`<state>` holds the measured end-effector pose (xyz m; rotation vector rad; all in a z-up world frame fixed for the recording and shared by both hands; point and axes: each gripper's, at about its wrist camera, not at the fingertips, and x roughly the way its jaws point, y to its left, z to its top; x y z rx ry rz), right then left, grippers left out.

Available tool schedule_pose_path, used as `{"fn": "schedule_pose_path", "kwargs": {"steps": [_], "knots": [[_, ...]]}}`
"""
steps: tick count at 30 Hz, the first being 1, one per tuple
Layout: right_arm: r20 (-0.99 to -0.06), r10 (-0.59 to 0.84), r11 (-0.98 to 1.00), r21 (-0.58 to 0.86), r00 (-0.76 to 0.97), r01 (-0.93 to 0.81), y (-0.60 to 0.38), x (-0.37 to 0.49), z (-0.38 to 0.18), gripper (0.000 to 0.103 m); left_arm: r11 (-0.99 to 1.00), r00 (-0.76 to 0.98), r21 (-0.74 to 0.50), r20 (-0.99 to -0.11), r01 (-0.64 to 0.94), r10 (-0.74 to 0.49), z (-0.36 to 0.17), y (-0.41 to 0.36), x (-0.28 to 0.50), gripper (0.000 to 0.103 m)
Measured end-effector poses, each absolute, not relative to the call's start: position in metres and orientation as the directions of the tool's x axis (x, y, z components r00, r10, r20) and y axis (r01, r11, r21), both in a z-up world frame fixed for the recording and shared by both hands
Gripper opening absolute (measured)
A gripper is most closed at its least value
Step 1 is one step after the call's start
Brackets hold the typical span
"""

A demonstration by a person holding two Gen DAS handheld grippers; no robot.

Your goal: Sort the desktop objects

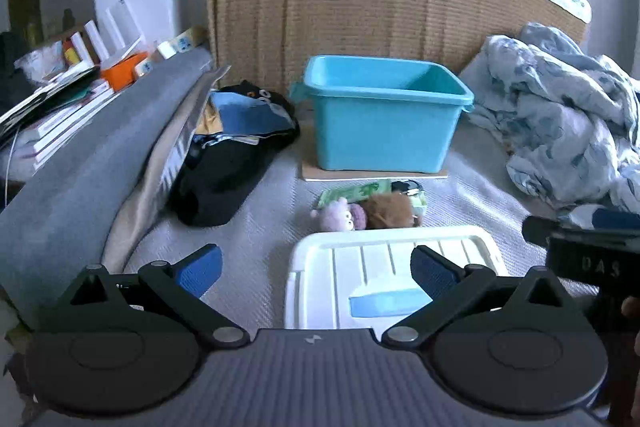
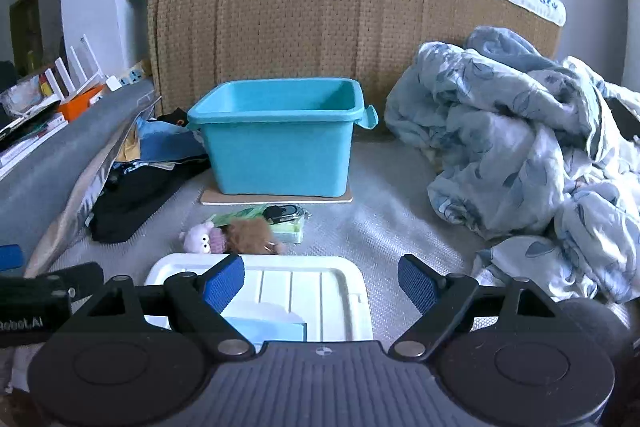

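White lid [image 2: 304, 291] lies flat between and just beyond fingers of both grippers. Teal bin [image 2: 280, 139] farther ahead, upright, visible interior bare. Left gripper [image 1: 316, 267] and right gripper [image 2: 320, 279] both spread wide, holding nothing. Pink plush [image 2: 200, 237], brown plush [image 2: 250, 235], green packet [image 2: 240, 214], black key fob [image 2: 282, 213] clustered between lid and bin. Rumpled blanket [image 2: 520, 147] right of fingers; dark clothes [image 1: 236, 155] left.
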<state>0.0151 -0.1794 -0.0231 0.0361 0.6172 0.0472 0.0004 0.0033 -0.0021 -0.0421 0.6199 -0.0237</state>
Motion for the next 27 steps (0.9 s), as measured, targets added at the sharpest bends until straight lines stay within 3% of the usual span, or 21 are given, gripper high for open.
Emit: {"fn": "schedule_pose_path", "kwargs": {"steps": [4,8,13,27], "knots": [[-0.553,0.032,0.999,0.004,0.833,-0.035,-0.181,0.018,-0.022,0.087,0.995,0.767,-0.093,-0.637,0.024,-0.078,-0.007,0.011,0.001,0.103],[-0.526,0.029,0.999,-0.006,0.85,-0.038,-0.178,0.013,-0.023,0.087,0.999,0.755,-0.029,-0.654,0.038,-0.048,-0.003,-0.004,0.001,0.103],[-0.541,0.055,0.998,0.045,0.839,-0.036,-0.184,0.017,-0.023,0.087,0.999,0.791,0.035,-0.612,0.023,0.003,-0.006,-0.008,-0.004,0.103],[-0.544,0.072,0.997,0.012,0.836,-0.077,-0.174,0.022,-0.03,0.086,0.999,0.783,0.034,-0.622,0.0,0.021,-0.01,0.002,0.003,0.103]]}}
